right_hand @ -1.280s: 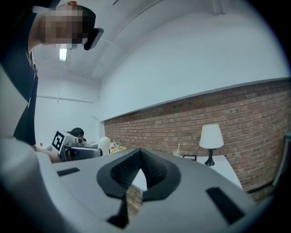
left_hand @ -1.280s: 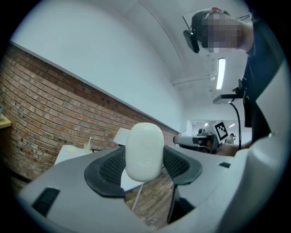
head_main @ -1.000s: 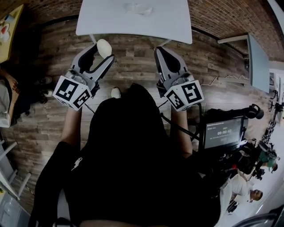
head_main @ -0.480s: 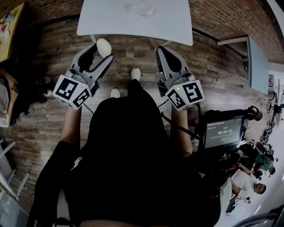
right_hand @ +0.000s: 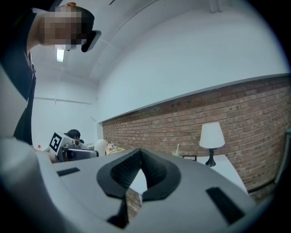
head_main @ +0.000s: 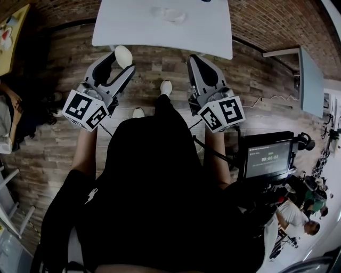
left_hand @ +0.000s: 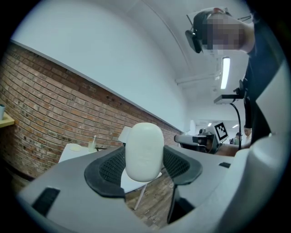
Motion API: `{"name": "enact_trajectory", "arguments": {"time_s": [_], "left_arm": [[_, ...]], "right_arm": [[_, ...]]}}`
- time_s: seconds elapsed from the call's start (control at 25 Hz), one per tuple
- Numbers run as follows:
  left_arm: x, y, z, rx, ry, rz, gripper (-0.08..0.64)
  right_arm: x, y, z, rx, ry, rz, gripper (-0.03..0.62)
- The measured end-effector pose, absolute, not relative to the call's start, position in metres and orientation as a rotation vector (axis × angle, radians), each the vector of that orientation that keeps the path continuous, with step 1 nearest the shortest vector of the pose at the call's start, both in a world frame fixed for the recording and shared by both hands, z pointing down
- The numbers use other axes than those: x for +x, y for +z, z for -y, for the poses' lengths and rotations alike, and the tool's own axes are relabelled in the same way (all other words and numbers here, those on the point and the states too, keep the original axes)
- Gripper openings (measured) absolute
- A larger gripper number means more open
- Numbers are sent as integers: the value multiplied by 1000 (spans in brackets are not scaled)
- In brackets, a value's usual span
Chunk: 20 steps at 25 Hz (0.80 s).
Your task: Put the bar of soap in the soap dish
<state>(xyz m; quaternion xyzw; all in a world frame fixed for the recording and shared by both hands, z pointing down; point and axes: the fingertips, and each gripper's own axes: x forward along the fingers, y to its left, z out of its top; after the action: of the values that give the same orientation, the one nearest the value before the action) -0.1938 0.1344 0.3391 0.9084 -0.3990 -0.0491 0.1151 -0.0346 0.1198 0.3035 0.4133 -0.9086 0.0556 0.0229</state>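
Note:
A white oval bar of soap stands upright between the jaws of my left gripper, held above the wooden floor just short of the white table. The left gripper view shows the soap clamped between the black pads of that gripper. A small pale dish lies on the table's far middle. My right gripper hovers level with the left one; its pads meet with nothing between them.
A monitor on a stand is close at my right, with a grey table beyond it. A seated person is at the left edge. A lamp stands on a white table by the brick wall.
A shoe has stepped forward between the grippers and the white table sits slightly nearer. Both grippers keep their places, the left still holding the soap.

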Motion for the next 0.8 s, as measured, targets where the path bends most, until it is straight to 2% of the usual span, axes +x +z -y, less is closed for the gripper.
{"name": "enact_trajectory", "arguments": {"time_s": [0.24, 0.8], "left_arm": [[-183, 339, -123, 2673, -127, 1161, 259], [-105, 344, 11, 2636, -7, 1187, 259]], "right_arm": [[-26, 306, -109, 1279, 161, 2817, 5], [42, 318, 28, 1197, 261, 2847, 5]]}}
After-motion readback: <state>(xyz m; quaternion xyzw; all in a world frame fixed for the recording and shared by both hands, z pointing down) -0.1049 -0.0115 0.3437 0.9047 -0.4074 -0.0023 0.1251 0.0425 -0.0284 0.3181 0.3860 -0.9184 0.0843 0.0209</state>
